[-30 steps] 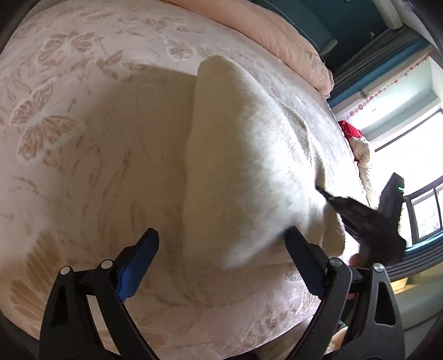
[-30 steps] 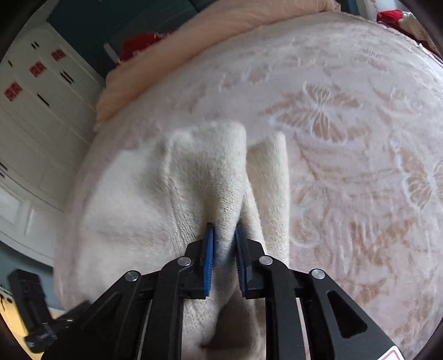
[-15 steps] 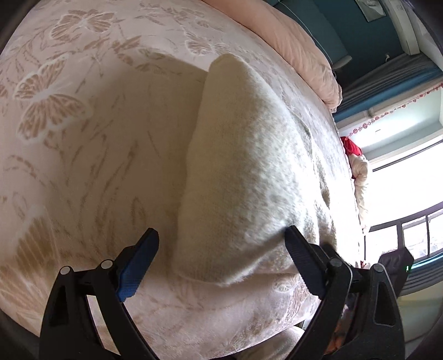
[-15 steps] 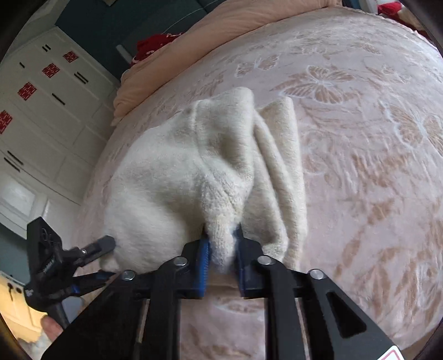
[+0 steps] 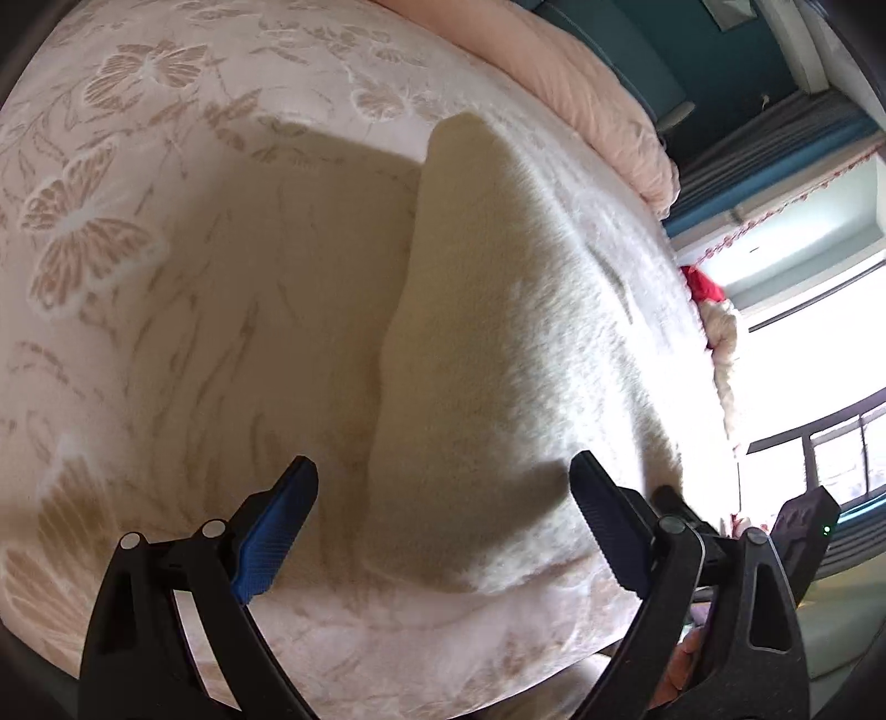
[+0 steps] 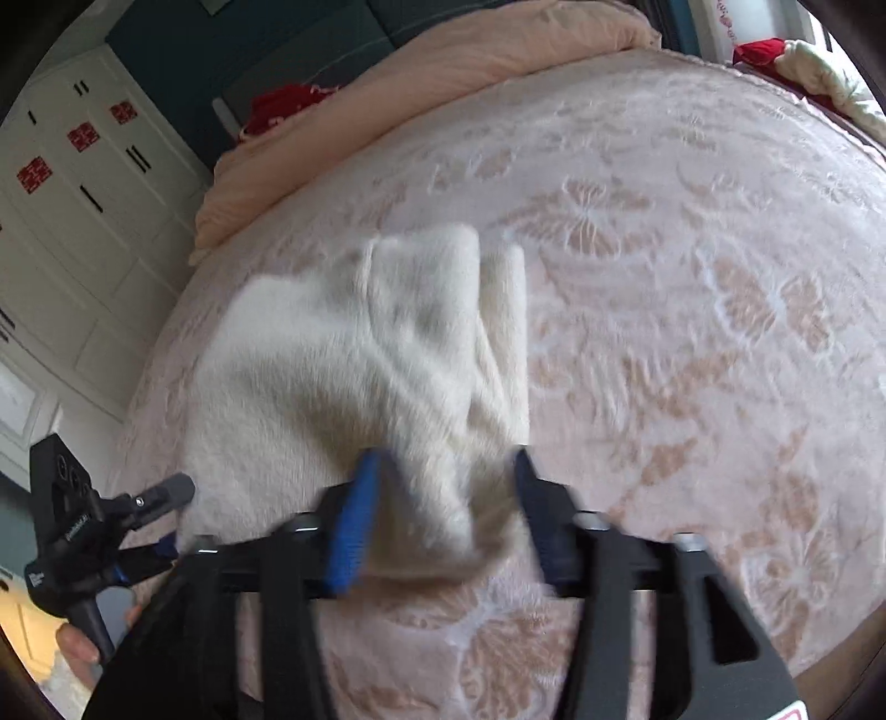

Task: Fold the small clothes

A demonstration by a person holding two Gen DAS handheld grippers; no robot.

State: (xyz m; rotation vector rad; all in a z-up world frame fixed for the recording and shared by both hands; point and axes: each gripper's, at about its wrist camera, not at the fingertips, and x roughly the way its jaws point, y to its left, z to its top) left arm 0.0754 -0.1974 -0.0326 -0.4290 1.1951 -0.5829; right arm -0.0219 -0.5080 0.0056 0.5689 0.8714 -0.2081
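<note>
We see the cream fleece garment (image 6: 354, 382) lying on the butterfly-patterned bedspread (image 6: 692, 332), near its front edge. Our right gripper (image 6: 443, 498) is opening, the garment's near corner loose between its jaws, while our left gripper (image 5: 443, 515) stands wide, released, straddling the garment's near edge

A wide bed (image 6: 692, 277) is covered by a pale pink spread embossed with butterflies and leaves. A peach quilt (image 6: 443, 61) is bunched along the bed's far edge, with a dark teal wall (image 6: 249, 50) seen behind it. White cabinet doors (image 6: 83, 183), marked with red paper emblems and black handles, are ranged to the left of the bed. A bright window (image 5: 830, 354) with a dark railing is seen beyond the bed's right side, daylight flooding that edge. Red fabric (image 5: 703, 285) is piled at the bed's window-side corner.
</note>
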